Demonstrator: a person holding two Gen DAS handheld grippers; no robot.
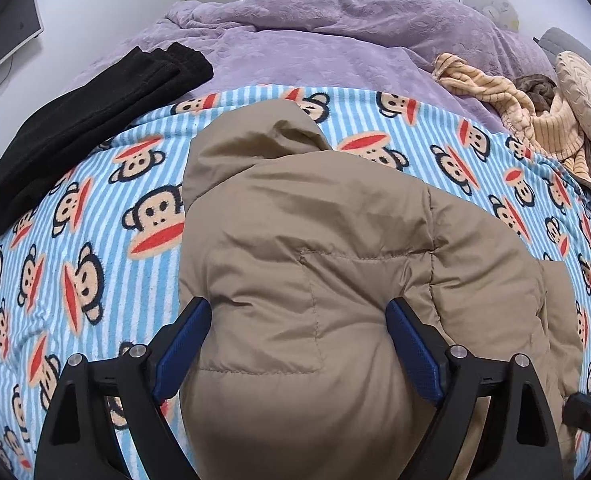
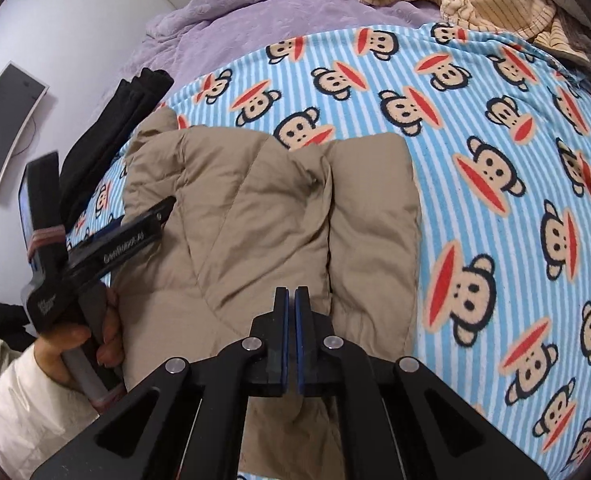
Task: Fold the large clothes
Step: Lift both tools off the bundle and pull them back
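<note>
The puffy, light, slippery jacket (image 1: pixel 315 248) will spring back, so grip seams or hems; left gripper (image 1: pixel 299 344) gapes wide, right gripper (image 2: pixel 291 300) is clenched empty.

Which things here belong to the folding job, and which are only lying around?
Job:
- tan puffer jacket
- left gripper, open
- right gripper, shut

Lying about:
- black folded garment
- striped beige garment
- monkey-print blanket
- purple bedspread
</note>
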